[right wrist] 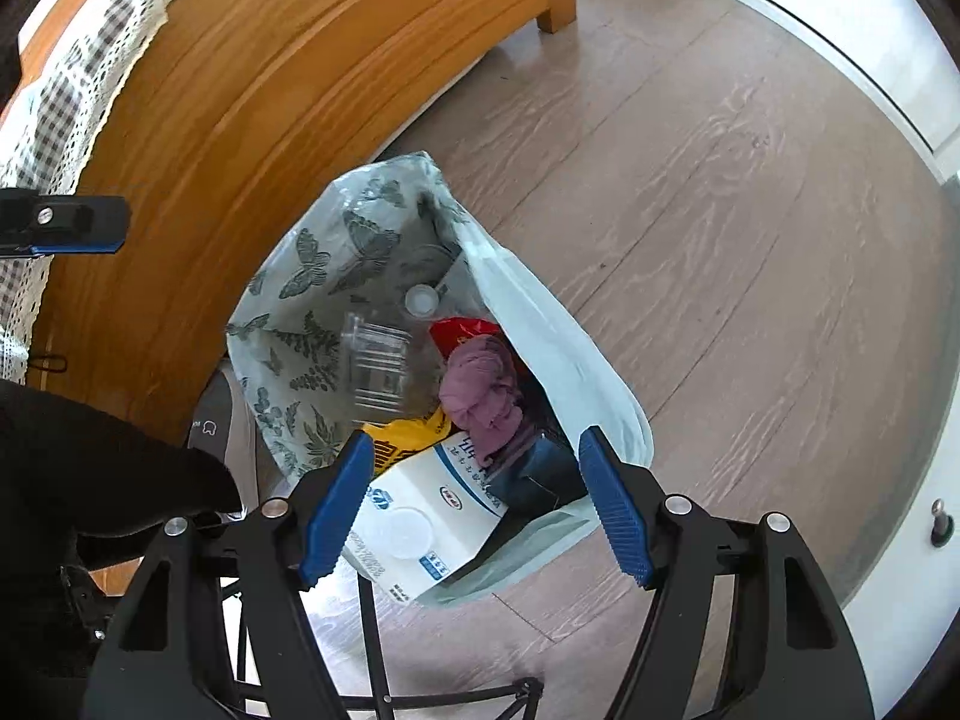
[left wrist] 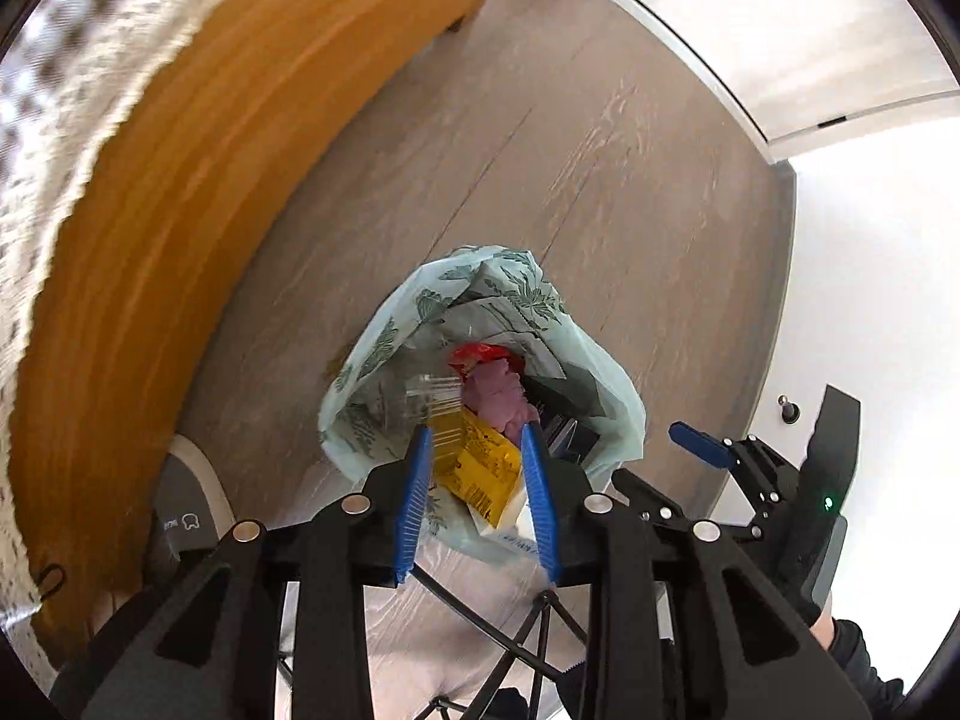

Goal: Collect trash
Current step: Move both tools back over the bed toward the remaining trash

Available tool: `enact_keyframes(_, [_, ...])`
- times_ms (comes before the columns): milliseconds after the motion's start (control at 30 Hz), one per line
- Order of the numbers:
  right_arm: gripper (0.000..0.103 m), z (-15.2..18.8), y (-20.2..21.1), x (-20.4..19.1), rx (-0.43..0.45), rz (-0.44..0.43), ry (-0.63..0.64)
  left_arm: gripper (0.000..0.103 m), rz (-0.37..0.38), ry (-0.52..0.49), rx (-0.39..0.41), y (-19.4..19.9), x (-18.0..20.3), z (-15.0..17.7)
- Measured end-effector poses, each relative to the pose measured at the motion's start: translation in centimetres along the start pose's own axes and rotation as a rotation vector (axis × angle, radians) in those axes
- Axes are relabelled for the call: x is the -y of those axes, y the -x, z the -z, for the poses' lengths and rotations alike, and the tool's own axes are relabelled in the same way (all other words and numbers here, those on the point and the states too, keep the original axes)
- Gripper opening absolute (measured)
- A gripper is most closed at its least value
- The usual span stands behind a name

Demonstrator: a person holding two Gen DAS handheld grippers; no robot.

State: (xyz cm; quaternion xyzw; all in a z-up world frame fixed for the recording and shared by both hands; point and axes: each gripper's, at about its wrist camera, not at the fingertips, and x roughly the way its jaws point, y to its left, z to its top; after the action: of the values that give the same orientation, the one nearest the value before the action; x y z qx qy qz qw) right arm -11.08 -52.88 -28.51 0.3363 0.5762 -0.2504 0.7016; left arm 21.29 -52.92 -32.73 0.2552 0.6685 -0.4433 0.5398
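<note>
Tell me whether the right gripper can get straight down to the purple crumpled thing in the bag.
Probably yes. The right gripper hangs open above the bag, whose mouth gapes, and the purple crumpled thing lies uncovered on top.

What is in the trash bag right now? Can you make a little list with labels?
bag: pale green plastic bag with butterfly print, open, on the wood floor
inside: clear plastic bottle, yellow wrapper, red wrapper, purple crumpled wad, white carton
left gripper: open, empty, above bag
right gripper: open, empty, above bag
beside bag: wooden furniture
</note>
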Motion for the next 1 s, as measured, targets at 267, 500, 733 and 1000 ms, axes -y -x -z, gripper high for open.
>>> enact_keyframes(267, [0.068,-1.4,2.4,-3.2,0.023,0.073,0.099,0.034,0.028,-0.039,0.115,6.0,-1.6,2.8])
enact_keyframes(500, [0.068,-3.7,6.0,-7.9,0.09,0.138,0.206,0.049,0.029,0.006,0.389,15.9,-6.4,6.7])
enact_keyframes(733, [0.068,-6.4,10.4,-15.5,0.228,0.127,0.319,0.049,-0.17,0.213,0.627,26.5,-17.5,11.7])
enact_keyframes(1000, [0.068,-10.8,14.7,-24.9,0.364,0.035,0.426,0.059,-0.312,0.667,0.835,34.3,-34.5,18.6])
